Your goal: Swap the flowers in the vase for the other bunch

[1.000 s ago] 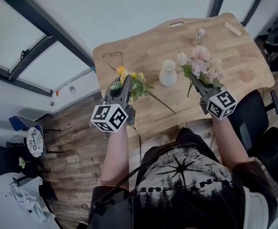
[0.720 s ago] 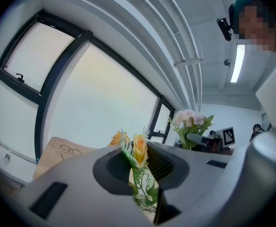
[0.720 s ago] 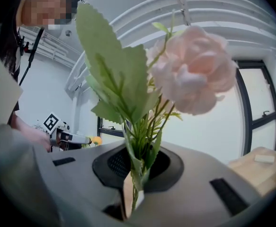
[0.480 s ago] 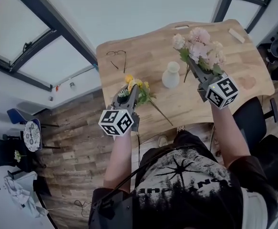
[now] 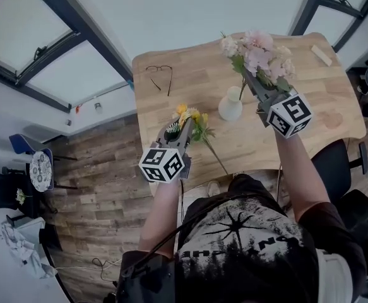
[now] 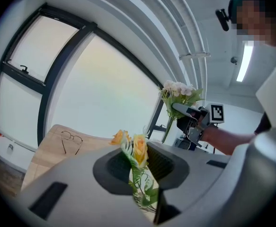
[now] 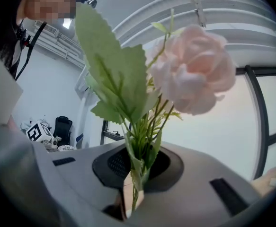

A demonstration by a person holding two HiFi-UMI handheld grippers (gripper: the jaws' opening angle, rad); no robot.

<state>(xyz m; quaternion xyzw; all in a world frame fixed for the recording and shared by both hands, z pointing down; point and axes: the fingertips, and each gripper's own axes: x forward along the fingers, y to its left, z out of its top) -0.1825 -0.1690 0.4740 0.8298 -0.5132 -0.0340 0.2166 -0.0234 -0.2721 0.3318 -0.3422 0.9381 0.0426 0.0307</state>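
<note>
Right claw (image 5: 248,79): we record it clamped narrow on the stems of the pink bunch (image 5: 256,50), held up above the table. In its own view (image 7: 132,188) the green stems stand pinched between the jaws.
Left claw (image 5: 187,125): we record it closed on the yellow bunch (image 5: 193,116), low near the table's near edge. In its own view (image 6: 145,188) the stems and leaves sit between the jaws.
Pink bunch: blooms (image 7: 194,67) point up and away from the person. The cut stem ends hang just at the mouth of the vase (image 5: 230,106); we cannot tell whether they touch it.
Yellow bunch: blooms (image 6: 138,148) lie past the claw tips. One long stem trails back toward the person across the table edge.
Vase: white, upright, mid-table between the two claws. We see no flowers seated in it.
Progress, our judgement: the vase is emptied and both bunches are in hand. Given its place over the mouth, the pink bunch looks to be the one going in.
Left to do, our judgement: seat those stems, lay the yellow bunch down, release both.
Table (image 5: 310,90): light wood.
Also on it: glasses (image 5: 160,74) at the far left and a small block (image 5: 322,55) at the far right.
Surroundings: plank floor (image 5: 101,188) and an office chair (image 5: 341,166) at the right.
</note>
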